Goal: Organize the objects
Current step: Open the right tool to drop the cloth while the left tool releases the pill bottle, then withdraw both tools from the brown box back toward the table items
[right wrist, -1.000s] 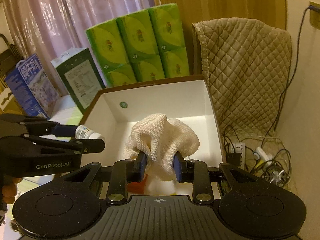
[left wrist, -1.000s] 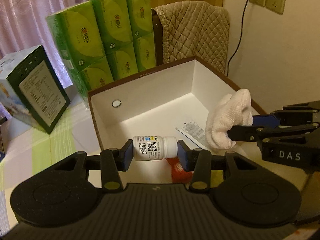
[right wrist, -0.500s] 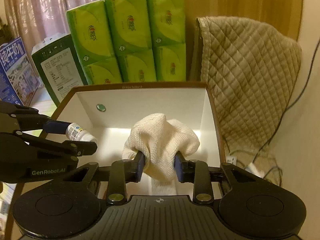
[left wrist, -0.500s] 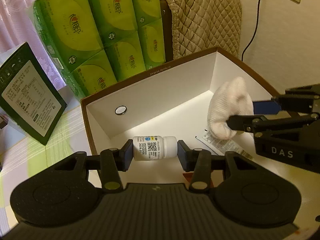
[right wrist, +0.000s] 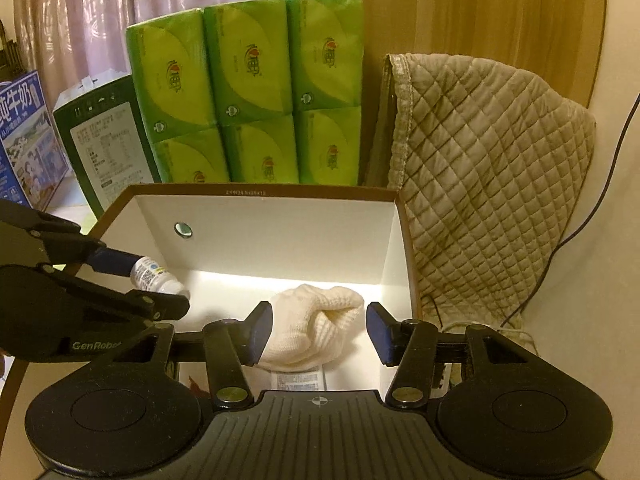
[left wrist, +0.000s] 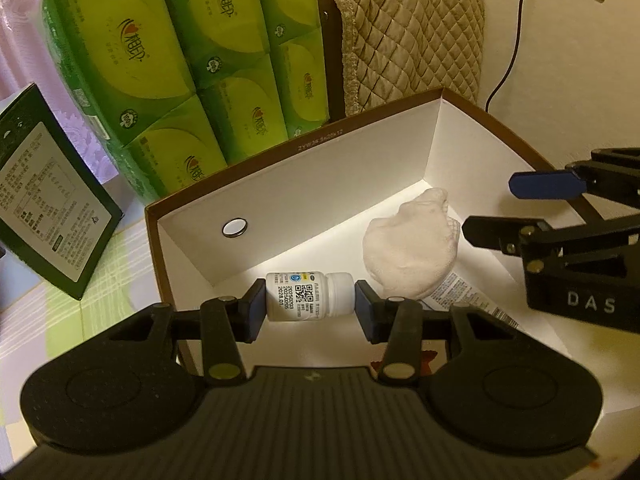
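Left wrist view looks down on the left gripper [left wrist: 310, 306] clamped end to end on a small white bottle [left wrist: 309, 295], which lies sideways between the blue pads, cap to the right, held over the near part of the open white-lined box [left wrist: 304, 176]. Beside it, on the box floor toward the right wall, a bunched cream cloth [left wrist: 410, 248] sits loose on top of a printed packet [left wrist: 466, 296]. The right gripper [right wrist: 319, 332] hangs just above that cloth with its jaws spread wide, both pads clear of the fabric and nothing between them. From the right wrist view the bottle shows near the box's left wall, and a small round disc [right wrist: 183, 230] sits on the back wall. Behind the box stand a block of green tissue packs [right wrist: 248, 92], a dark green carton [right wrist: 104, 140] and a blue carton [right wrist: 26, 136], with a quilted beige cover [right wrist: 488, 184] draped off to the right.
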Motion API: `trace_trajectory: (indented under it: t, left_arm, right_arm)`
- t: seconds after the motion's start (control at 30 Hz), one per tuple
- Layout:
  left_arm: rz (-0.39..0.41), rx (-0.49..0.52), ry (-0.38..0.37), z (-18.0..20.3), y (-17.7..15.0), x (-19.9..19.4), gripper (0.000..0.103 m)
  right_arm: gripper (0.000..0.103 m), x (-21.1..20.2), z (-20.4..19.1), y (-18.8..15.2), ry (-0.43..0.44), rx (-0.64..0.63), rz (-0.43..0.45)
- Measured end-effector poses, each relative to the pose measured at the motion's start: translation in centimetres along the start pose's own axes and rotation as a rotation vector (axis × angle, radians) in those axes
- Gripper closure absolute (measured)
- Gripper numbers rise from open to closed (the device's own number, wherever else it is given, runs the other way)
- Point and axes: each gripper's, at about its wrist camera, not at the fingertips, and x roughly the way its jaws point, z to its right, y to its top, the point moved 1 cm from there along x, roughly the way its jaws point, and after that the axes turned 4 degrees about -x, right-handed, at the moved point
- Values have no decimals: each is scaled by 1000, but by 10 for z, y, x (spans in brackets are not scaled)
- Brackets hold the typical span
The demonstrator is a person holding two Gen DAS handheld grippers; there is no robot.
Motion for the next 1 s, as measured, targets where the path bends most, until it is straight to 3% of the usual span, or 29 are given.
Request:
trace_trajectory:
  t: [0.17,0.27,0.63,1.0]
  left_arm:
    - [8,3,2,2,1,0,59]
    - [7,-14,9,1,2,-2,41]
    - [23,-47,-5,-2,-5,-29,23]
    - [43,-117,-30,-1,-29,-78,20]
  right_arm:
    - [53,-3,0,-2,0,9,-5]
    - [51,-8,0,-3,6,22,-2]
    - [41,-38,4,-11,20,86,9]
    - [39,-83,2,-25,35,145,24]
